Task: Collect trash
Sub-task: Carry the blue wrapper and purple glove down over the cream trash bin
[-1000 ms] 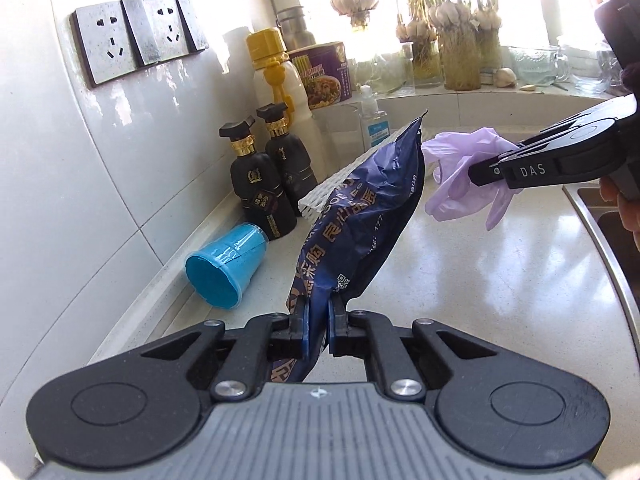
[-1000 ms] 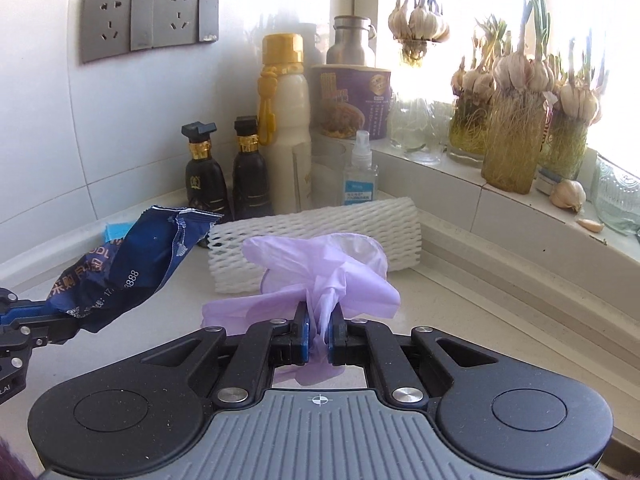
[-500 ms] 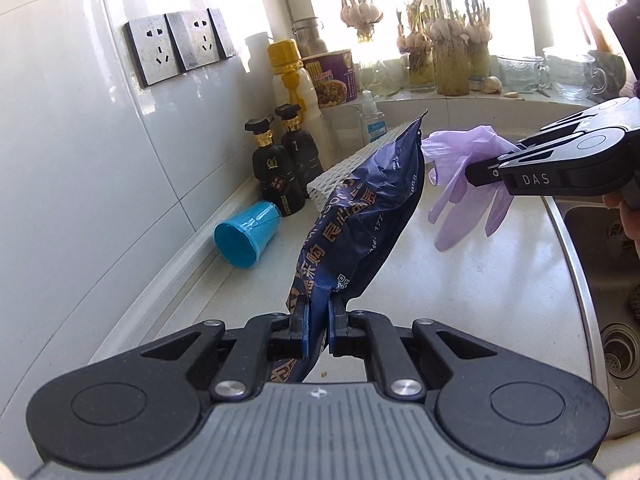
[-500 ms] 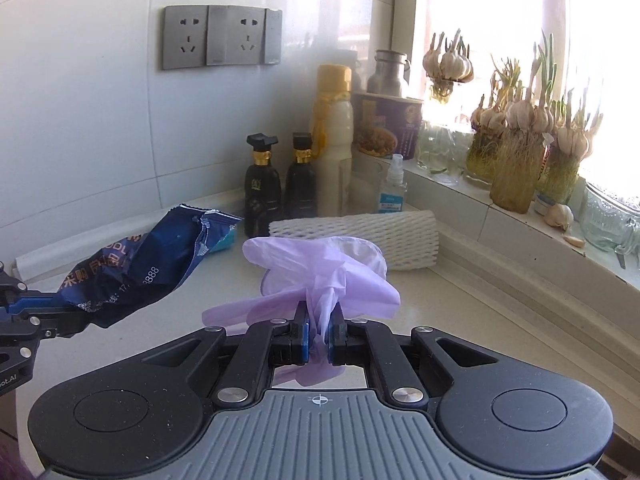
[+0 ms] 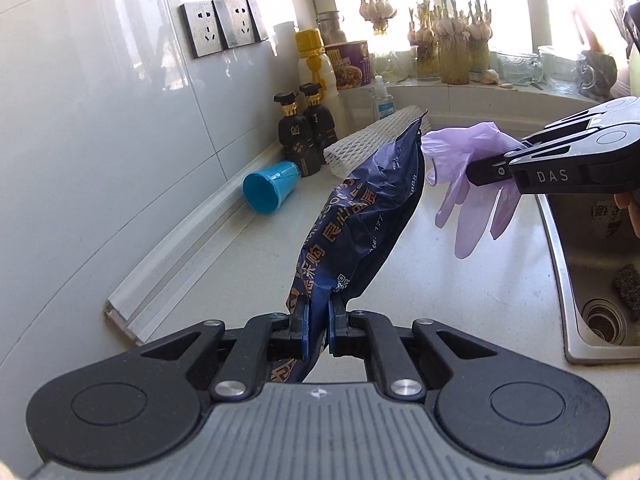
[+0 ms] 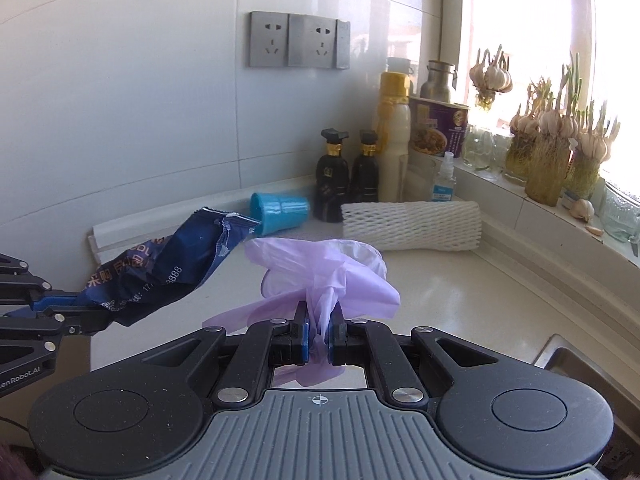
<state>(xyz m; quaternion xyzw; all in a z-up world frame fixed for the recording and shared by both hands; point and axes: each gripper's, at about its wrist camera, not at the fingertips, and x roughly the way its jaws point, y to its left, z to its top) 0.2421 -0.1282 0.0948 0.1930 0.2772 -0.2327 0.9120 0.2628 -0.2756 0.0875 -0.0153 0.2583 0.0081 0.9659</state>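
Observation:
My left gripper (image 5: 318, 326) is shut on a dark blue snack wrapper (image 5: 360, 224) and holds it above the counter; the wrapper also shows in the right wrist view (image 6: 160, 272). My right gripper (image 6: 319, 334) is shut on a crumpled purple glove (image 6: 320, 276), which hangs from it in the left wrist view (image 5: 468, 184). A blue cup (image 5: 268, 190) lies on its side by the wall, also in the right wrist view (image 6: 280, 210). A white foam net sleeve (image 6: 412, 224) lies on the counter behind the glove.
Two dark bottles (image 6: 348, 176), a yellow-capped bottle (image 6: 394, 140), a noodle cup (image 6: 438, 128) and a spray bottle (image 6: 444, 180) stand in the corner. Garlic plants (image 6: 552, 152) line the sill. The steel sink (image 5: 600, 280) is at the right.
Both grippers have pulled back and up from the counter corner with the wrapper and the glove still held. The glove's fingers now hang down freely.

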